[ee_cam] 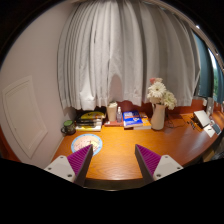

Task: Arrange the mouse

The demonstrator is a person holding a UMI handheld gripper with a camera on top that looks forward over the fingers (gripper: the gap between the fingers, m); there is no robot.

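My gripper (114, 162) is open and empty, held above the near part of an orange wooden desk (120, 145). Its purple pads (80, 160) stand wide apart with only bare desk between them. A round pale mat with blue and yellow print (87, 143) lies on the desk just ahead of the left finger. A small white object (211, 129) lies at the far right of the desk, beyond the right finger; I cannot tell whether it is the mouse.
At the back of the desk stand a vase of white flowers (158, 112), a blue book (131, 119), a white cup (113, 112), a stack of books (90, 122) and a dark jar (68, 127). White curtains (125, 55) hang behind. A grey device (203, 118) sits far right.
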